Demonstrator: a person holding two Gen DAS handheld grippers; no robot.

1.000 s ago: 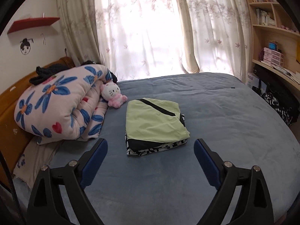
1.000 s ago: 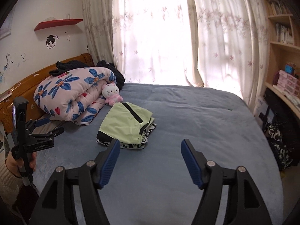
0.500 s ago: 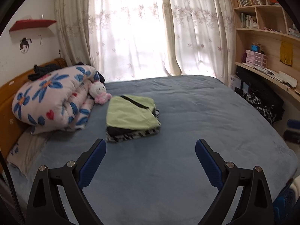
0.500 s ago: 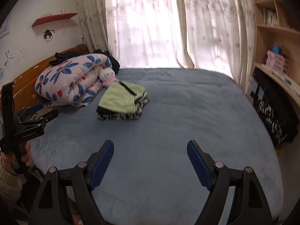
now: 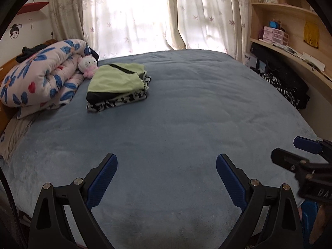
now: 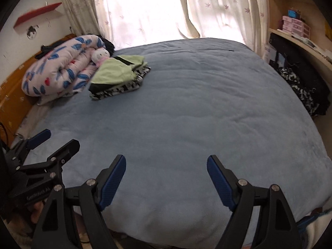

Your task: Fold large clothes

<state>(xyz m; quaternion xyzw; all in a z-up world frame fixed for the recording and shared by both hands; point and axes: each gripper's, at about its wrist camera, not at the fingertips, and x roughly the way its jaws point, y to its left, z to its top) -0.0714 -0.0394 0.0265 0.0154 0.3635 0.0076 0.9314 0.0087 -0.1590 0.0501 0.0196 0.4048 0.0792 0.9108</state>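
Now folded clothes stack (image 5: 117, 87) — long axis toward curtains (image 5: 132, 14).

Both cameras are looking forward and downward from the foot of the bed (image 5: 186, 108), toward the curtained window (image 5: 128, 16). The left view is sitting left of the right one; each is catching the other's tool at its edge. Both are sharing the blue bedcover, the folded clothes pile (image 6: 118, 74) and the rolled quilt (image 5: 41, 74).

Both grippers, left gripper (image 5: 166, 167) and right gripper (image 6: 166, 167), seemingly gape empty.
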